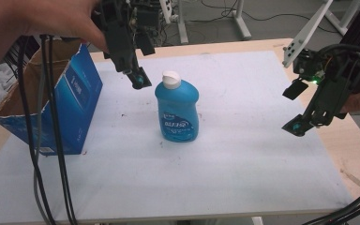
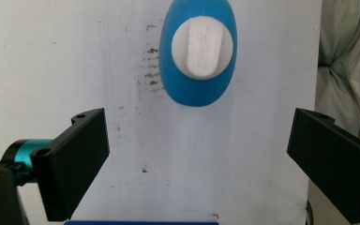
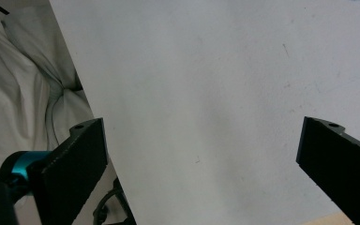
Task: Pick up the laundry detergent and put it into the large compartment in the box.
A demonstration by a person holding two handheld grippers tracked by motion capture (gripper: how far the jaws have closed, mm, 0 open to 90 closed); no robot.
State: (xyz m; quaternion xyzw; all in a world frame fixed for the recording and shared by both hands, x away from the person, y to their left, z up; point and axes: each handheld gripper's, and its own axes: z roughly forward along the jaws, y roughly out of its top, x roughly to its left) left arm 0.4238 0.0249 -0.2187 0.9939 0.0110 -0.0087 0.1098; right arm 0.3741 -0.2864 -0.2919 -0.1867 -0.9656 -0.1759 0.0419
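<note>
blue detergent bottle (image 1: 176, 110) is standing on the worktop (image 1: 243, 154); left tongs (image 1: 138, 78) are hovering wide open above, empty. next: lowering around it. right tongs (image 1: 296, 125) are waiting open, empty.

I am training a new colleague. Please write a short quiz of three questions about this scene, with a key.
1. True or false: the left gripper has its jaws closed on the blue bottle.
2. What colour is the bottle's cap? A) red B) white C) black
3. Which thing stands at the table's left side, beside the bottle?

Key:
1. False; the jaws are open above it, with nothing between them.
2. B.
3. The open blue cardboard box.
</note>
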